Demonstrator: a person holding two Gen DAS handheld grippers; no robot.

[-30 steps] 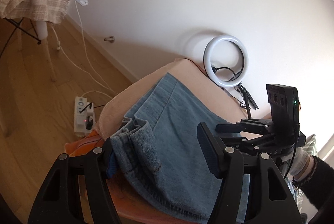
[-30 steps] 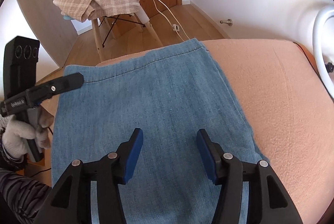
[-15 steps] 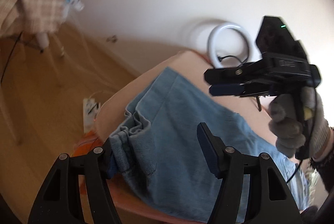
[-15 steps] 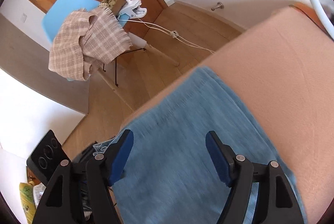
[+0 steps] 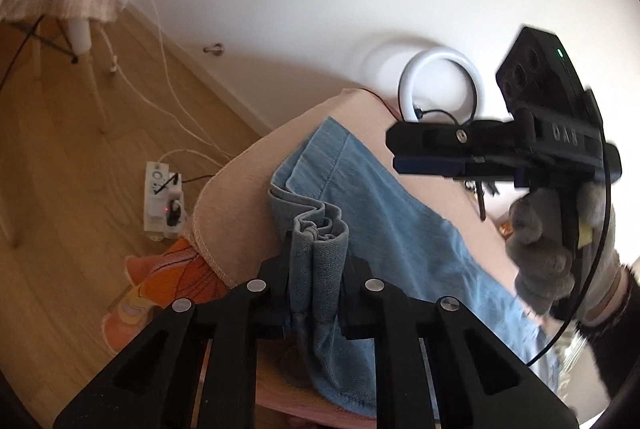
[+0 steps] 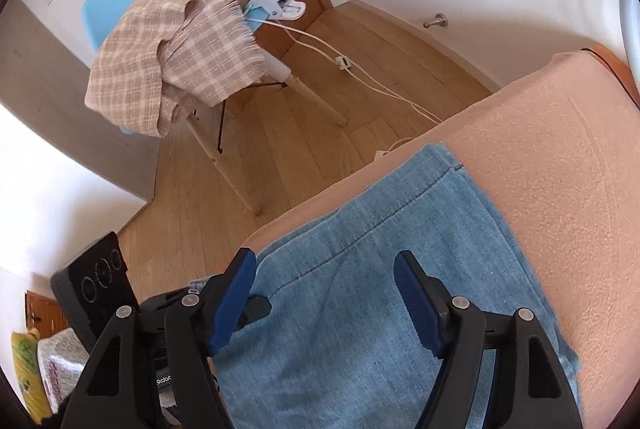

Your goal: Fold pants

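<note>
Light blue denim pants (image 5: 384,213) lie flat on a peach blanket (image 5: 248,181), one edge gathered into folds at the near corner. My left gripper (image 5: 316,261) is closing, and its jaws pinch that bunched edge between the pads. My right gripper (image 6: 326,293) hovers open above the flat denim (image 6: 360,329), nothing between its fingers. In the left wrist view the right gripper (image 5: 400,153) shows side-on above the pants, held by a gloved hand (image 5: 544,253). The left gripper (image 6: 256,307) peeks in at the right view's lower left.
A blue chair draped with a plaid cloth (image 6: 172,57) and a clip lamp (image 6: 280,1) stands on the wooden floor beyond the blanket's edge. A power strip (image 5: 164,201) with cables and an orange cloth (image 5: 168,277) lie on the floor. A ring light (image 5: 440,85) leans at the wall.
The left jaws have closed from wide onto the bunched denim edge. The right gripper has lifted off the pants, rolled, and its jaws have spread wider.
</note>
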